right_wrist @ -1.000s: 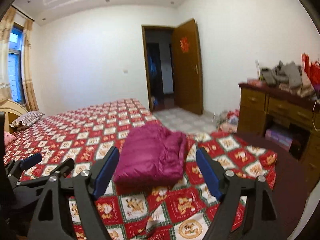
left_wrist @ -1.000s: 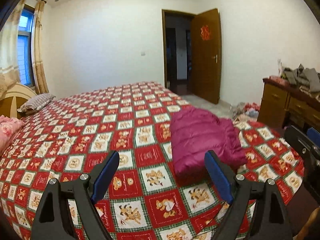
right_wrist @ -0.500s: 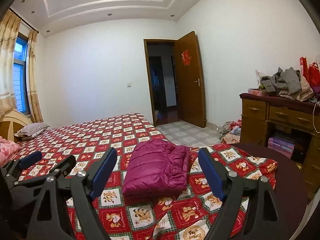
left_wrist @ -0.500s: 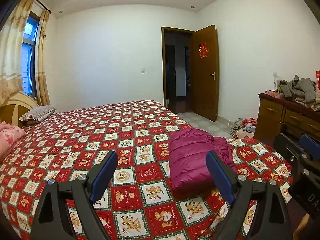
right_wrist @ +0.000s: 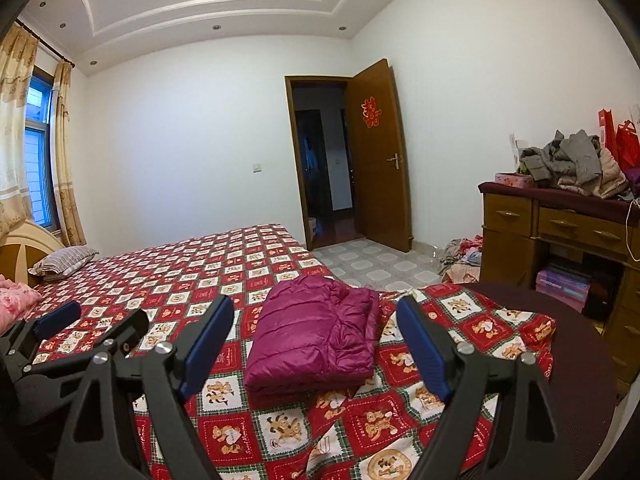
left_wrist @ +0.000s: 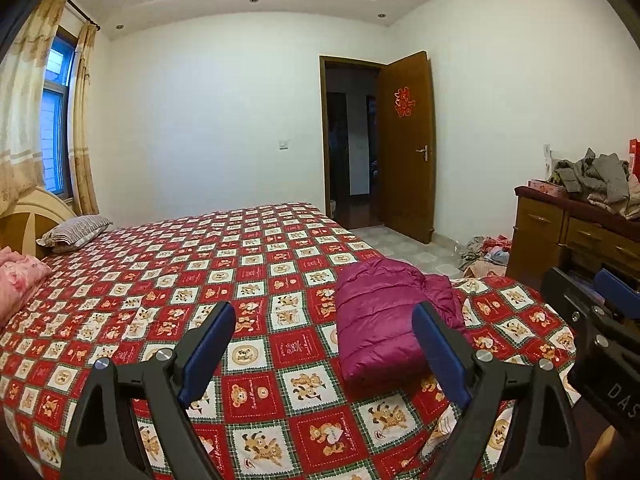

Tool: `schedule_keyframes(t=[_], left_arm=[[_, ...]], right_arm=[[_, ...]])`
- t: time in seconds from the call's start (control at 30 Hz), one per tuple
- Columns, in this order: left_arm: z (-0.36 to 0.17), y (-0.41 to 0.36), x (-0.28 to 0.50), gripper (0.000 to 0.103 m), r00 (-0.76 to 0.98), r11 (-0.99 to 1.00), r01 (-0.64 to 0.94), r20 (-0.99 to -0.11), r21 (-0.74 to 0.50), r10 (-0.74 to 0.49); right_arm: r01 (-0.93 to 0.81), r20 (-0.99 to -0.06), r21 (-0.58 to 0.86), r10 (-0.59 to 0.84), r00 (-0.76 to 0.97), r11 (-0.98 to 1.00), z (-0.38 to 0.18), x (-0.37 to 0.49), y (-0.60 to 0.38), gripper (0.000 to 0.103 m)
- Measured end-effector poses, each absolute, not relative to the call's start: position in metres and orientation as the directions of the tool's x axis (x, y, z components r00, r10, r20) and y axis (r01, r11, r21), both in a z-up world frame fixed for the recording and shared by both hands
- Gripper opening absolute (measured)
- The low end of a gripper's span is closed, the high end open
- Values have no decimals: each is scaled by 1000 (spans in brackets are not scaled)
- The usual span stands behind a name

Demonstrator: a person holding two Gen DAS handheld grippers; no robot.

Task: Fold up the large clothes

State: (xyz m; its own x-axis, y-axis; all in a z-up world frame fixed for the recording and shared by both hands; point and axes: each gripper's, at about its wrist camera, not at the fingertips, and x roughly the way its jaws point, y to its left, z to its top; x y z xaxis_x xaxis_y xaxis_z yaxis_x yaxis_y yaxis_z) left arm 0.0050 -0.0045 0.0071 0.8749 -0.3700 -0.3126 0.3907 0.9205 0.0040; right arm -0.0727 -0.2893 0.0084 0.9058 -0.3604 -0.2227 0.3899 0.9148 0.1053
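Note:
A magenta puffer jacket (left_wrist: 384, 316) lies folded in a compact rectangle near the foot corner of the bed (left_wrist: 208, 264); it also shows in the right wrist view (right_wrist: 316, 340). My left gripper (left_wrist: 322, 332) is open and empty, held above the bedspread to the left of the jacket. My right gripper (right_wrist: 314, 330) is open and empty, held back from the jacket, which shows between its fingers. The right gripper also shows at the right edge of the left wrist view (left_wrist: 600, 328), and the left gripper at the left edge of the right wrist view (right_wrist: 76, 332).
The bed has a red checked bear-print spread, with a striped pillow (left_wrist: 76, 230) and a pink quilt (left_wrist: 16, 276) at the head. A wooden dresser (right_wrist: 560, 232) piled with clothes (right_wrist: 572, 164) stands at the right. Clothes (right_wrist: 464, 256) lie on the tiled floor by the open door (right_wrist: 380, 160).
Both grippers have lifted and pulled back from the bed, so the jacket sits lower and farther away in both views. Both stay open and the jacket has not moved.

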Motion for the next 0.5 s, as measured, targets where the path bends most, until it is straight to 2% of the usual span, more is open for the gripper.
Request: schedule_keyframes(t=[0.5], left_arm=[[9, -5, 3, 91, 877, 920, 392, -306, 4, -372]], right_arm=[[391, -225, 110, -360, 905, 914, 8, -73, -288, 86]])
